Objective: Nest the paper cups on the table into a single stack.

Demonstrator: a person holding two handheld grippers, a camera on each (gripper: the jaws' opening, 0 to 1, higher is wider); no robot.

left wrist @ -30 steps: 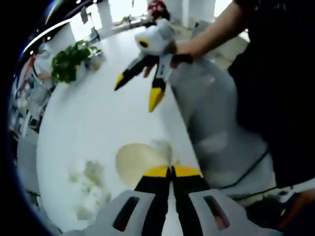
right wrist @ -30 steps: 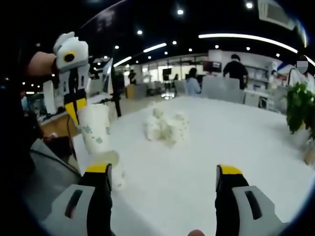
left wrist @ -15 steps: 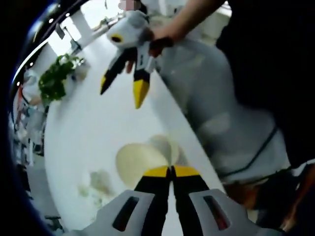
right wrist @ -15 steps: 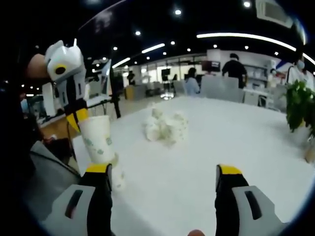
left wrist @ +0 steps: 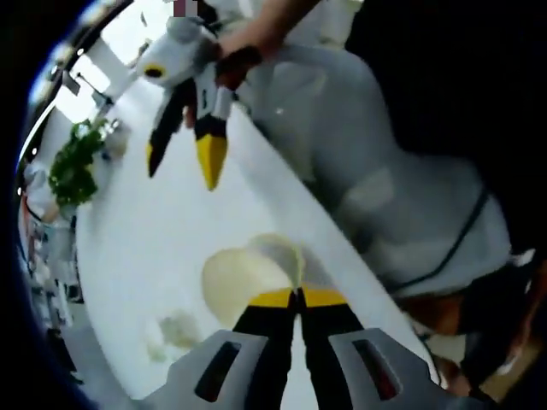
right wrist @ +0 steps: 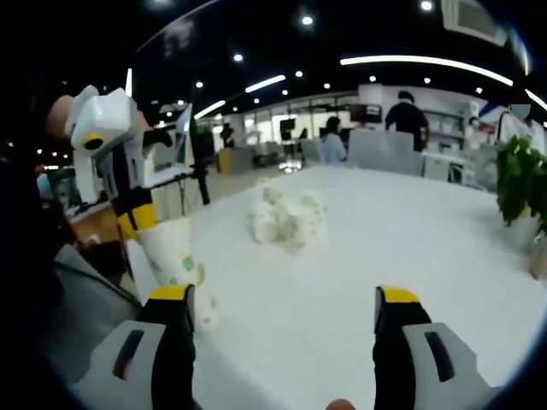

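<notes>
Bright ceiling strip lights (right wrist: pixel 427 64), motion blur, fisheye-warped edges.

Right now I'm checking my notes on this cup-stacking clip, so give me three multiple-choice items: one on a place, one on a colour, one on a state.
1. Where does the loose pile of paper cups lie?
A. Out on the white table
B. On a chair
C. On the floor

2. What colour are the tips of the right gripper?
A. Red
B. Yellow
C. Green

3. How does the left gripper stand?
A. Jaws wide apart, empty
B. Lying on the table
C. Jaws shut on the held paper cup

Answers: 1 A, the pile sits mid-table in the right gripper view. 2 B, both tips are yellow. 3 C, its jaws pinch the cup's rim.
</notes>
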